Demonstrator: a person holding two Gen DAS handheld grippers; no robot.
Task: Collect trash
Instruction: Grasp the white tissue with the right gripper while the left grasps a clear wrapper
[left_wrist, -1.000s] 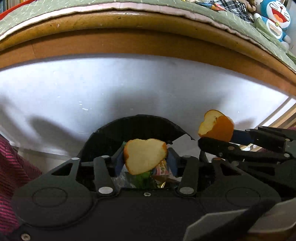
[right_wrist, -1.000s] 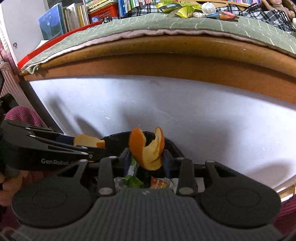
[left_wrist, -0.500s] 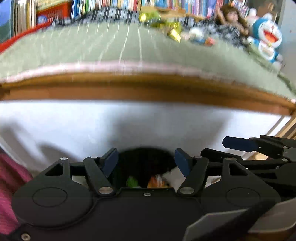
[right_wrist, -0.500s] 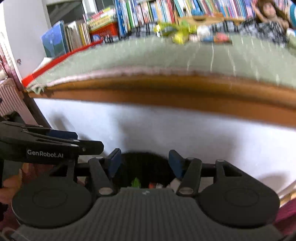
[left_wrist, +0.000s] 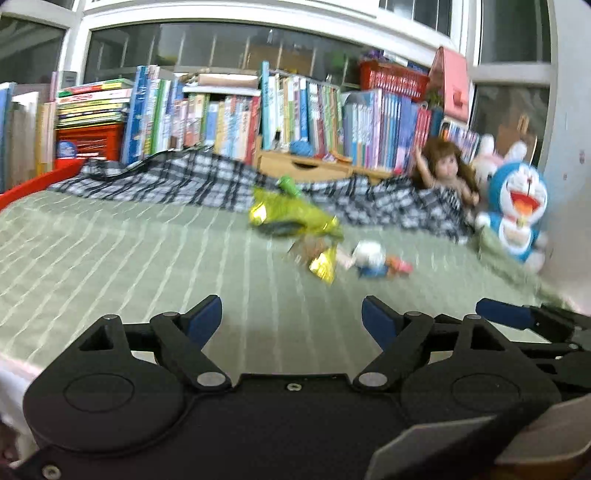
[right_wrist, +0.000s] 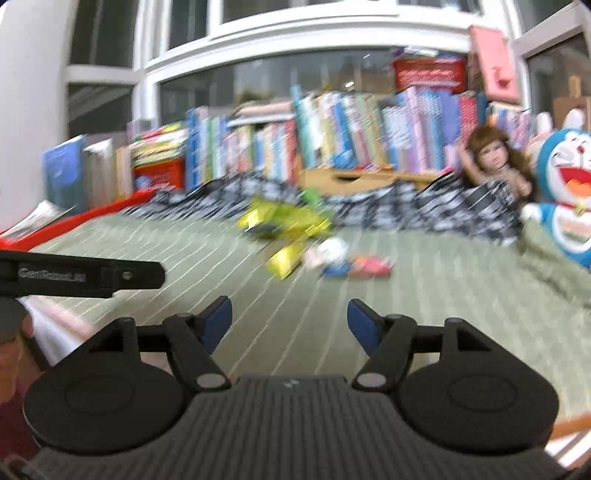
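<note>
The view has swung from the black bin below the bed's edge up onto the green bedspread (left_wrist: 122, 258), where the remaining trash lies near the checked blanket (left_wrist: 177, 181). A green-and-yellow wrapper (left_wrist: 291, 218) sits farthest back, a smaller yellow one (left_wrist: 323, 264) in front, and a white-and-red scrap (left_wrist: 373, 258) beside it. Both peel pieces are gone from the grippers — dropped, it seems. The left gripper (left_wrist: 291, 321) and right gripper (right_wrist: 289, 321) have just been opening and stand wide, nothing between their jaws — ready for another pick.

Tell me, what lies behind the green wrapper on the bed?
Behind the green wrapper lies a checkered blanket, then a row of books. The wrapper hides the blanket directly behind it.
</note>
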